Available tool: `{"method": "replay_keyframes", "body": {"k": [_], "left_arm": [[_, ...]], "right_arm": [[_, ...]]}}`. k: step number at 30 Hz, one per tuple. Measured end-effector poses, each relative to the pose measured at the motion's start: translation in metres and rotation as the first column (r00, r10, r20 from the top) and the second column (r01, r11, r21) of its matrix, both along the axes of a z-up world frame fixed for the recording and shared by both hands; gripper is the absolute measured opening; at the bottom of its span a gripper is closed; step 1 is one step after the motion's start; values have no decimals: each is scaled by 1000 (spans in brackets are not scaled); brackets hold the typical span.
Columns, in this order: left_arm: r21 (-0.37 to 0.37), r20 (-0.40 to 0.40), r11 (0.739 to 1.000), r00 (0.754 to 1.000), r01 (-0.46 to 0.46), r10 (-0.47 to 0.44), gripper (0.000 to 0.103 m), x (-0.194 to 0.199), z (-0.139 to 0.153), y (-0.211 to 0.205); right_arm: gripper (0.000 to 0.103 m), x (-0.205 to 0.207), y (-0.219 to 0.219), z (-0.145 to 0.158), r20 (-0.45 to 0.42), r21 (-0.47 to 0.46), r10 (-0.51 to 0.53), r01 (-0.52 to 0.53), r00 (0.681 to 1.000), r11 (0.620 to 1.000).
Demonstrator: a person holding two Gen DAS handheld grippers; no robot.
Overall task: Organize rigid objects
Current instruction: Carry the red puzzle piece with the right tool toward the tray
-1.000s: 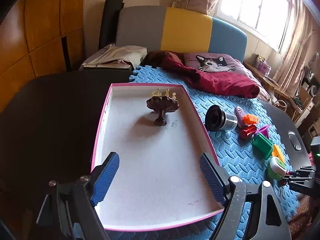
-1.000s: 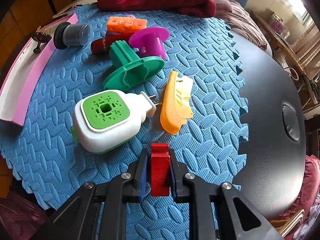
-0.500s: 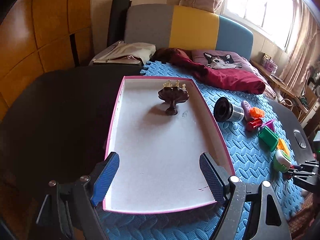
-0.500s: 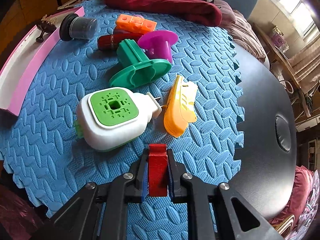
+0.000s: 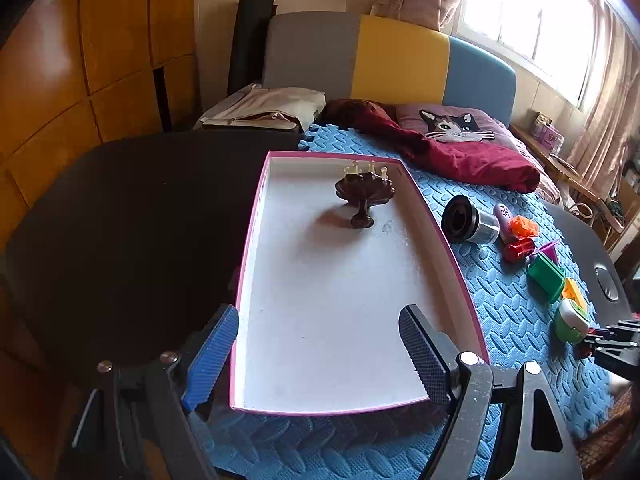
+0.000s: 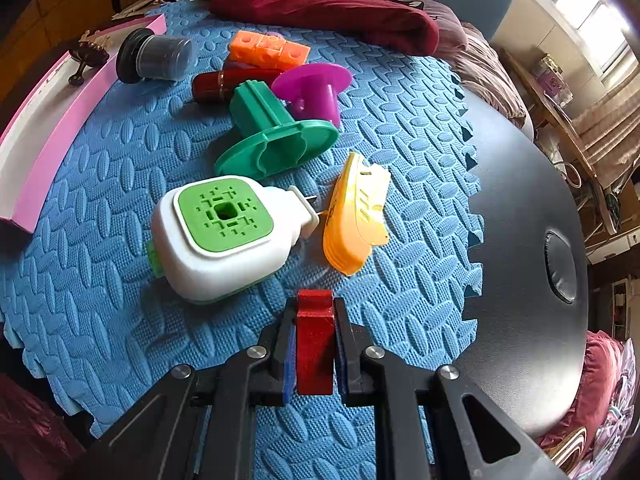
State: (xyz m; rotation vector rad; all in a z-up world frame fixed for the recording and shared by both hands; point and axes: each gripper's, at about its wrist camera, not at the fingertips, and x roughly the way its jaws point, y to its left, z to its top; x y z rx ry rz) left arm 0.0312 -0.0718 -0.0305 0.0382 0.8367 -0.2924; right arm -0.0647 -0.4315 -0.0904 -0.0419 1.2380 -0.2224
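While the right gripper [image 6: 315,346] stays clamped on the red block [image 6: 315,334], only the block's lower part sits between the pads, so a quick swing could let it pivot or slip. At 11 o'clock the white-and-green plug [image 6: 224,236] lies just beside, and the orange clip [image 6: 354,216] at 1; either could get clipped on the lift. Left gripper [image 5: 320,354] hangs released and empty over the near end of the pink tray [image 5: 250,276], partly blocking the drop spot.
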Motion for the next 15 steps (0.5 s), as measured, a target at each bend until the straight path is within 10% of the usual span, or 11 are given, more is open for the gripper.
{"method": "replay_keyframes", "body": {"k": [15], "left_arm": [[-20, -19, 999, 999, -46, 46, 81, 7, -5, 22]], "right_arm": [[14, -16, -21, 49, 202, 88, -145, 130, 969, 988]]}}
